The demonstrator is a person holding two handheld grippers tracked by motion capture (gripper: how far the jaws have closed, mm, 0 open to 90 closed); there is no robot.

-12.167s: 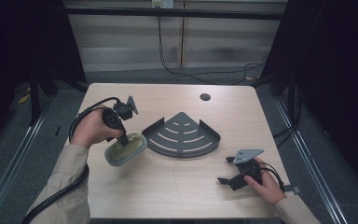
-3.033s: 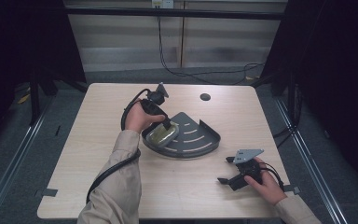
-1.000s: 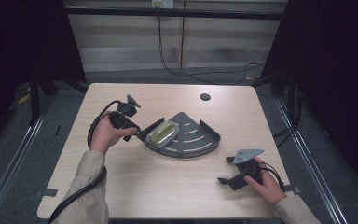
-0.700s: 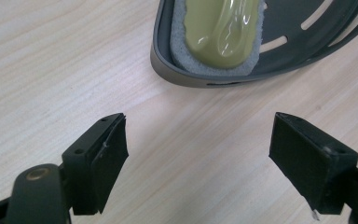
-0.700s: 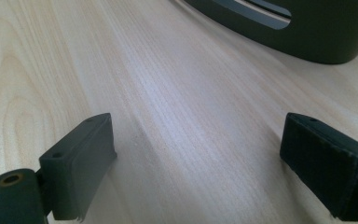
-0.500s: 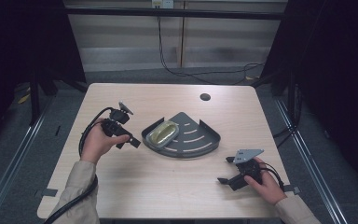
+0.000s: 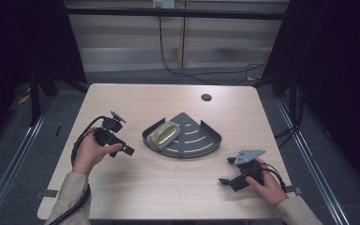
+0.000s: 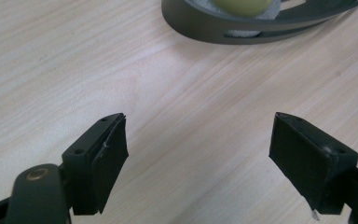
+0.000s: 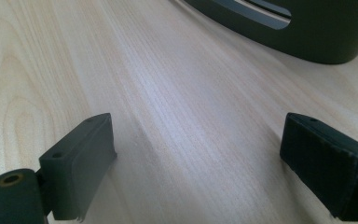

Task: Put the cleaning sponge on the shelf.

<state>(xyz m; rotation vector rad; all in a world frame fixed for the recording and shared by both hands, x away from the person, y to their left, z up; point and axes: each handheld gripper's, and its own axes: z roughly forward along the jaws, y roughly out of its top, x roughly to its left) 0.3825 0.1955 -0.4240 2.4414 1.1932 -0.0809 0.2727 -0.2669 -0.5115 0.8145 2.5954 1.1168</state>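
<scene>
A dark grey, fan-shaped corner rack is lying near the middle of a pale wooden table, and everything here is placed relative to that rack. A yellowish-green soap bar in a clear dish is resting inside the rack, at its left end, so the placing step is looking finished. To the left of the rack, a little apart from it, the left tongs are hovering over bare table in the person's hand, jaws standing wide apart and gripping nothing; in the left gripper view the rack's curved rim and the soap are sitting beyond the empty jaws. To the rack's lower right, well apart, the right tongs are lying low on the table in the other hand, jaws also wide apart and empty. What seems left is only parking the left hand. Beyond the rack's far side, a small dark round hole is showing in the tabletop. Nothing is standing between either pair of tongs and the rack; cables are trailing toward the near edge.
</scene>
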